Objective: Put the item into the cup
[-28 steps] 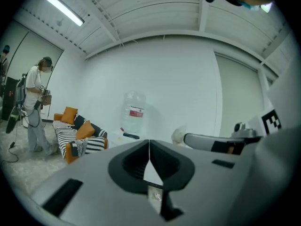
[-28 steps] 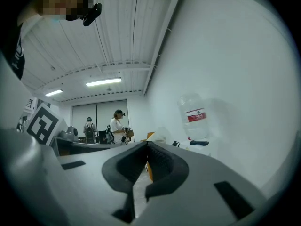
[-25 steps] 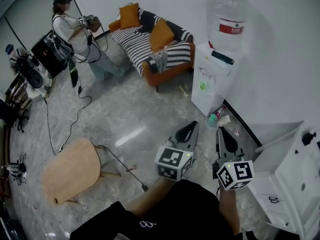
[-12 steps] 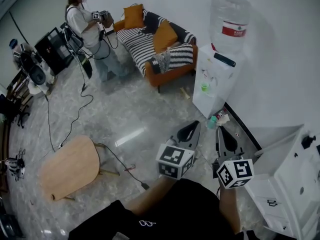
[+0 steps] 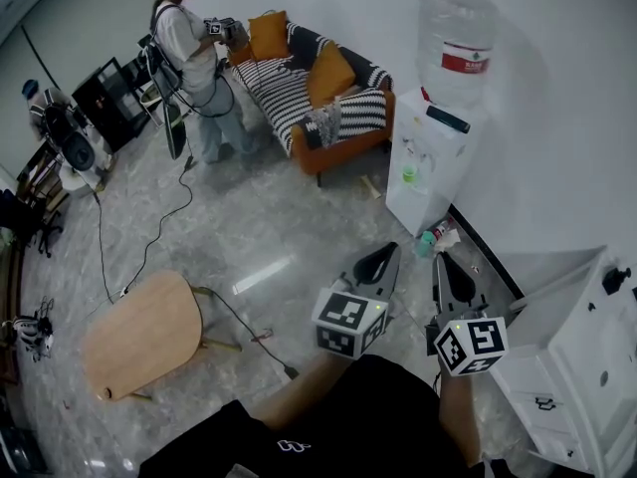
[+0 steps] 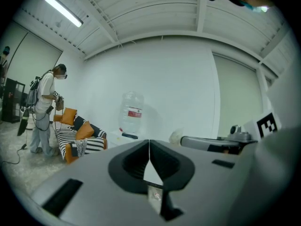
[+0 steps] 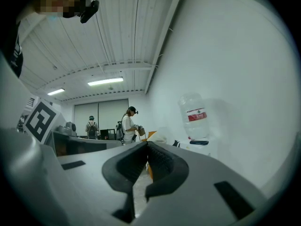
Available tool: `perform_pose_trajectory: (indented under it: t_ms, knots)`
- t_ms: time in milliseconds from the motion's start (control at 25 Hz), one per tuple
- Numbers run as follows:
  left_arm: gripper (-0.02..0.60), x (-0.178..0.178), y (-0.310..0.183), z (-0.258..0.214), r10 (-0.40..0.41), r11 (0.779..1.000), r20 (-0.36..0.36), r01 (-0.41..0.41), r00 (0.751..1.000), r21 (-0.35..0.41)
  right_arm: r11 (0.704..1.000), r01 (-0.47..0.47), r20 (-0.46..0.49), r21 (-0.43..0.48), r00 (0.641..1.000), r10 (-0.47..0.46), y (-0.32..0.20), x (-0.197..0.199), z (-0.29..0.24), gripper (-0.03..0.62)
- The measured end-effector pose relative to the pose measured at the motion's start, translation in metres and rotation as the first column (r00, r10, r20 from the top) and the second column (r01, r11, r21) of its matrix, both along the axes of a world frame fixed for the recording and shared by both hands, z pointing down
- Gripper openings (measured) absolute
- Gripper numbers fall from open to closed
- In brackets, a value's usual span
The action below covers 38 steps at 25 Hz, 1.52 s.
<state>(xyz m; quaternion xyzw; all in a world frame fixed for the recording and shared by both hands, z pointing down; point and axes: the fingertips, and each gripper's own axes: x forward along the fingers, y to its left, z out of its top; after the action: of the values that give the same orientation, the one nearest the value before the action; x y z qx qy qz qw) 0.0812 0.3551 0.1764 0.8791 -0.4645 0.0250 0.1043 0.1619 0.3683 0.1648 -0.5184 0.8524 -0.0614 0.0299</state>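
Above the marbled floor [image 5: 249,229], the grey left gripper [image 5: 386,252] and grey right gripper [image 5: 439,260] each have jaws pressed together on nothing; what may be a small green cup [image 5: 405,173] sits in the white water dispenser [image 5: 443,177].

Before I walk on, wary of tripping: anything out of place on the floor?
A loose black cable trails across the floor by the wooden table; small items lie scattered at the water dispenser's foot.
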Motion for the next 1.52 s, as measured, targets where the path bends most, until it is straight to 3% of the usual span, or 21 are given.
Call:
perform_pose_trajectory:
  t_ms: [760,1520]
  knots:
    - [0.014,0.015,-0.022,-0.008,0.058,0.998,0.015,-0.059,0.998,0.029,0.996,-0.092,0.010,0.015,0.996,0.092,-0.017,0.031,-0.004,0.011]
    - [0.014,0.011,-0.101,0.031,0.060,0.995,-0.011,-0.061,0.998,-0.078,0.992,-0.081,-0.023,-0.093,0.997,0.080,-0.090,0.021,0.031,0.011]
